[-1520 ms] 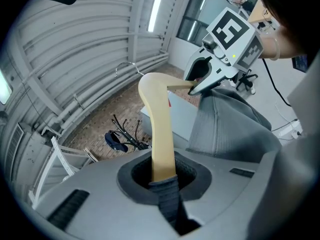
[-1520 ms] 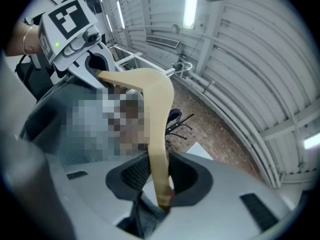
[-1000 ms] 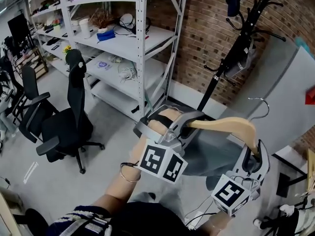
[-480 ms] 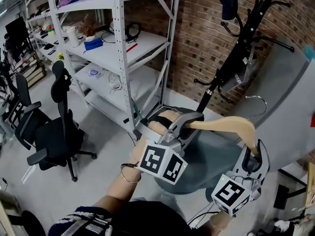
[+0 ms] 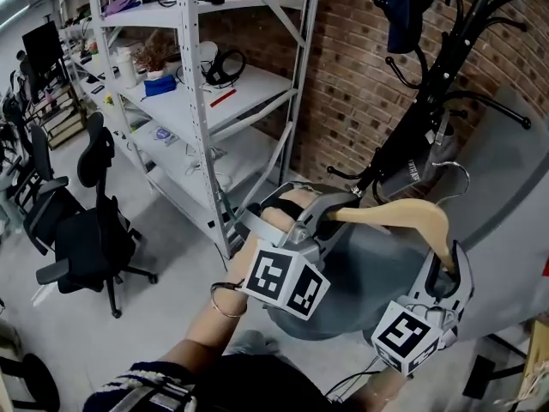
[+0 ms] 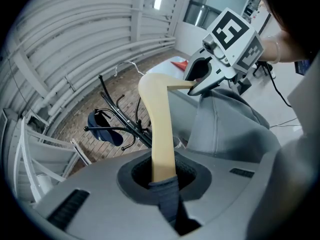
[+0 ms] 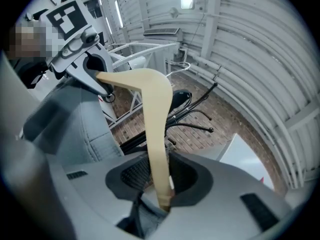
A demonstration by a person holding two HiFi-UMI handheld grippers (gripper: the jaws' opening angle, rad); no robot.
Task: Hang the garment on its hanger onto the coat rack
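Both tools busy: my left gripper (image 5: pixel 326 215) is clamped on the left end of the pale wooden hanger (image 5: pixel 403 215), and a fold of the grey fabric garment (image 5: pixel 360 273) is pinched in the jaws with it. My right gripper (image 5: pixel 444 269) is clamped on the hanger's right end, jaws further apart than the left's, wood between the pads. The hanger is held roughly level between the two, in front of me, off the floor. The garment drapes under it and bunches between the grippers. The hanger's thin metal hook (image 5: pixel 459 174) sticks up from the middle, on no peg. The black metal coat rack (image 5: pixel 429 101) stands on the far right against the red brick wall (image 5: pixel 343 75), above and beyond the hanger. A dark blue item (image 5: pixel 403 7) hangs on one of its upper pegs. White metal shelving unit (image 5: pixel 206 101) far left with small clutter on it, black office chair (image 5: pixel 86 230) on the left on the grey floor
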